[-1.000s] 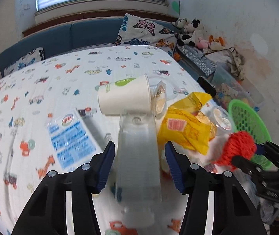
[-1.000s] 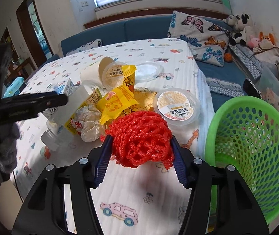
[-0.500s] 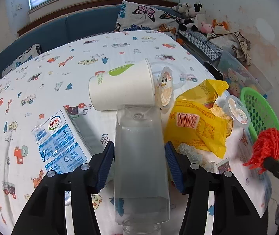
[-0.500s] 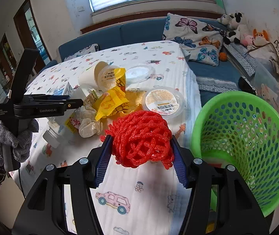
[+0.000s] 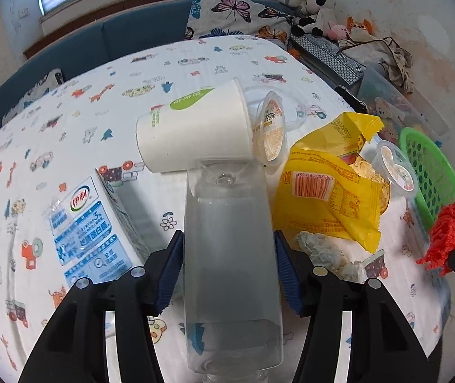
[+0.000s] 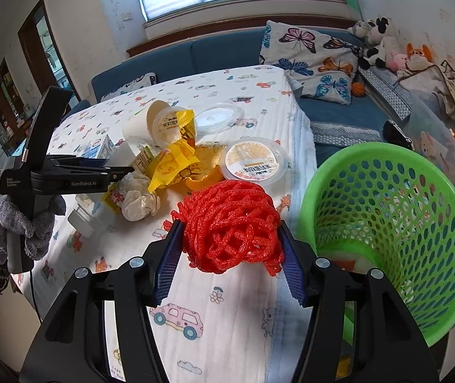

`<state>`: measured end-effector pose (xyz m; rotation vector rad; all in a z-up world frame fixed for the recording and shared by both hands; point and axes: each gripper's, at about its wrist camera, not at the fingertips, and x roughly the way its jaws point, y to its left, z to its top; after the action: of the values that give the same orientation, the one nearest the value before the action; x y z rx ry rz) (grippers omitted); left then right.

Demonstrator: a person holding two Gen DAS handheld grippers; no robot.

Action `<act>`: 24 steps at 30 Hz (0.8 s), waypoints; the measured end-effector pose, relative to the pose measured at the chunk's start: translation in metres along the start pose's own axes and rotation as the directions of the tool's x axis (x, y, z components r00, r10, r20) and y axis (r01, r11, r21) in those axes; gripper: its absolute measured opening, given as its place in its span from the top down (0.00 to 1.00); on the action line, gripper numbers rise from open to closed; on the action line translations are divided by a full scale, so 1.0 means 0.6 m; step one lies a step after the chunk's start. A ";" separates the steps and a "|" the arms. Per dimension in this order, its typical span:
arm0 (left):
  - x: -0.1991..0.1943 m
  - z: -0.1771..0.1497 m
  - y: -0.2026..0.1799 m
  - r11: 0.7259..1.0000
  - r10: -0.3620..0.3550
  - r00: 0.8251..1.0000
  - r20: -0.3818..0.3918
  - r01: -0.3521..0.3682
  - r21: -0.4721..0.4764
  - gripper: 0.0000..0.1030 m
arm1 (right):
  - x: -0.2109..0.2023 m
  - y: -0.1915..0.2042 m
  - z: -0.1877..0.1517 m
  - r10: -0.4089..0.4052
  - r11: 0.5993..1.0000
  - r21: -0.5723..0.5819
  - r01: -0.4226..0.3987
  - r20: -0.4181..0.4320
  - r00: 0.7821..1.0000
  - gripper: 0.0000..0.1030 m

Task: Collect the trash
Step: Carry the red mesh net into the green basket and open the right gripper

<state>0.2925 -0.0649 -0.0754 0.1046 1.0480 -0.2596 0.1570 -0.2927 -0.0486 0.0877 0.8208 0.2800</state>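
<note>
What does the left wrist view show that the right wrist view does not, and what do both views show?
Only the left wrist view shows the clear bottle's body between the left gripper's pads. Only the right wrist view shows the basket's inside, the gloved hand and the round lid. Both show the red net in the right gripper, the yellow wrappers, paper cup and milk carton.

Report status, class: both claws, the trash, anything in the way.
Left claw shut on clear bottle. Right claw shut on red foam net, beside green basket. Nothing blocking.
</note>
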 end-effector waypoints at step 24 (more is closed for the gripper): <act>-0.148 -0.014 -0.009 0.997 -0.074 0.985 0.154 0.077 -0.015 0.50 | -0.078 -0.117 0.003 -0.132 0.984 0.125 0.124 0.052 0.990 0.44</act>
<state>0.2420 -0.0538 -0.0028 0.0255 0.9024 -0.3202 0.1429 -0.3730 -0.0267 0.1563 0.7801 0.1053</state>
